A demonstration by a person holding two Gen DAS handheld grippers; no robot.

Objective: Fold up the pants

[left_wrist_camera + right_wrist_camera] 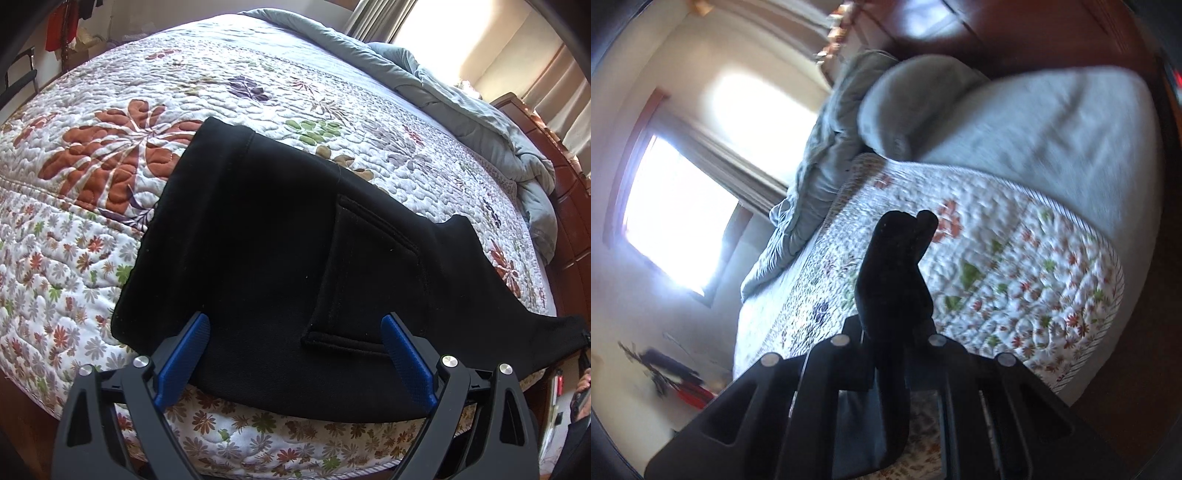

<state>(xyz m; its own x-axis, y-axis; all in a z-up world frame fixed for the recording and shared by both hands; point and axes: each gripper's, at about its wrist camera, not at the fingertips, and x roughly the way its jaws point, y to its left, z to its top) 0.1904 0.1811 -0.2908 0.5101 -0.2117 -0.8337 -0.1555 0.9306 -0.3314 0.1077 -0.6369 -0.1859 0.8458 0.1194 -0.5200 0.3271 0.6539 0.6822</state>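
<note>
Early in the fold, by the look of it. Pants (258, 229) spread flat on quilt (92, 155), pocket up, one end trailing off the bed edge. Left gripper (295, 354) over the near hem, jaws spread, holding nothing. Right gripper (890, 325) pressed shut, pinching bunched black cloth above the bed. Folding over, smoothing left. No readable writing or labels.

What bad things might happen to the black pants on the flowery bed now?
1. The right hand-held gripper pinches only a small bunch of the black pants, so the cloth might slip out when lifted.
2. The left hand-held gripper is open above the pants and not pinning them, so the whole pile may drag across the quilt.
3. The pants hang past the bed edge and could slide off.
</note>
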